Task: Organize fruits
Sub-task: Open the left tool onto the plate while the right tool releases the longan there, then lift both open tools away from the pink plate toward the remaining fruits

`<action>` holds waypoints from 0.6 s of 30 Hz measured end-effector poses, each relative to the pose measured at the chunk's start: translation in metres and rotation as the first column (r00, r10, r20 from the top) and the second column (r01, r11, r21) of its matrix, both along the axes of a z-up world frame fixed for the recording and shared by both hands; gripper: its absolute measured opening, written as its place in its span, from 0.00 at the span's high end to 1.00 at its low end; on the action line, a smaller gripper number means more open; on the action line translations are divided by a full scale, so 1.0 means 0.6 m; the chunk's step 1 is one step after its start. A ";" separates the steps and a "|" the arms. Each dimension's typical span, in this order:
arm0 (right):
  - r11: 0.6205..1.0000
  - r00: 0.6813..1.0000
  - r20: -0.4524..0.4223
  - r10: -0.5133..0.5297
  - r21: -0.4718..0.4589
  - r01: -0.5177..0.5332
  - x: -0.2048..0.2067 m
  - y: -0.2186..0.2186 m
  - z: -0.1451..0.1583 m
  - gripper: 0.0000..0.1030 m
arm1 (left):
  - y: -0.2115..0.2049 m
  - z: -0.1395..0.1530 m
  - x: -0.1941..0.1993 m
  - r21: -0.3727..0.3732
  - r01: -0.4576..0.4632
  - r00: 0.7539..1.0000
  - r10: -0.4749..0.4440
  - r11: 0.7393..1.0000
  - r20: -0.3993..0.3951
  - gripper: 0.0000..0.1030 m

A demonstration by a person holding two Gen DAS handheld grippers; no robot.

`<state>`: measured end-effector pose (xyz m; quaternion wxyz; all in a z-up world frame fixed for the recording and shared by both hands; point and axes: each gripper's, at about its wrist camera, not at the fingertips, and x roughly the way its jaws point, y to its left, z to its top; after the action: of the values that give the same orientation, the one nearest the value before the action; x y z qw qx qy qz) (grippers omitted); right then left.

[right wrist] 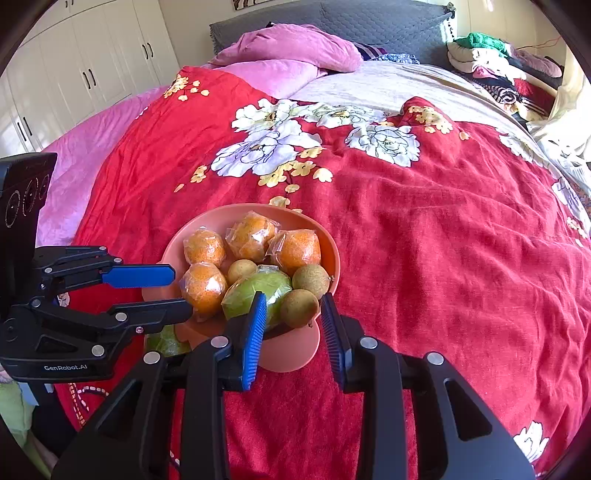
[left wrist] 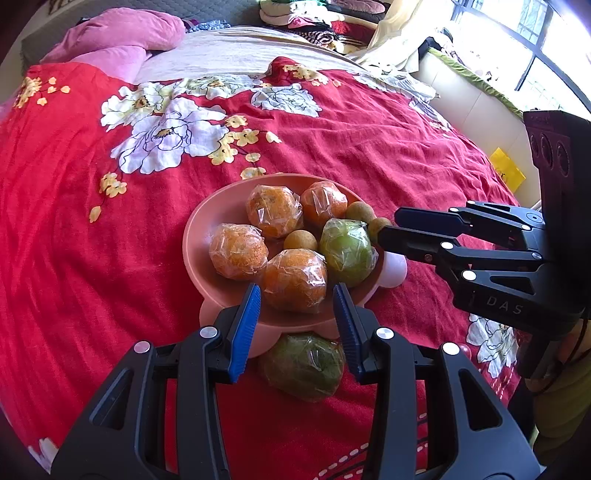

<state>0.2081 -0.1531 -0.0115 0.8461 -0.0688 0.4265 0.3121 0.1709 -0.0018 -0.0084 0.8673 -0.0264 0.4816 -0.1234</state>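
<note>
A pink bowl sits on the red floral bedspread. It holds several plastic-wrapped oranges, a wrapped green fruit and small brown round fruits. A second wrapped green fruit lies on the bedspread against the bowl's near side. My left gripper hangs open just above it, nothing between its pads. My right gripper stands open at the bowl's edge. One brown fruit rests on the rim between its fingers.
The bedspread stretches wide beyond the bowl. Pink pillows lie at the head of the bed, with a pile of clothes at the far corner. White wardrobes line one wall. A yellow item sits beside the bed.
</note>
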 end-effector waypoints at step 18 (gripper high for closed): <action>0.999 0.999 0.038 -0.035 0.013 0.034 -0.019 -0.020 0.031 0.44 | 0.007 0.015 -0.009 0.001 -0.023 1.000 0.023 1.000 0.021 0.54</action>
<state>0.1970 -0.1653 0.0072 0.8597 -0.0620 0.4096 0.2989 0.1655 0.0024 0.0008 0.8737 -0.0299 0.4721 -0.1132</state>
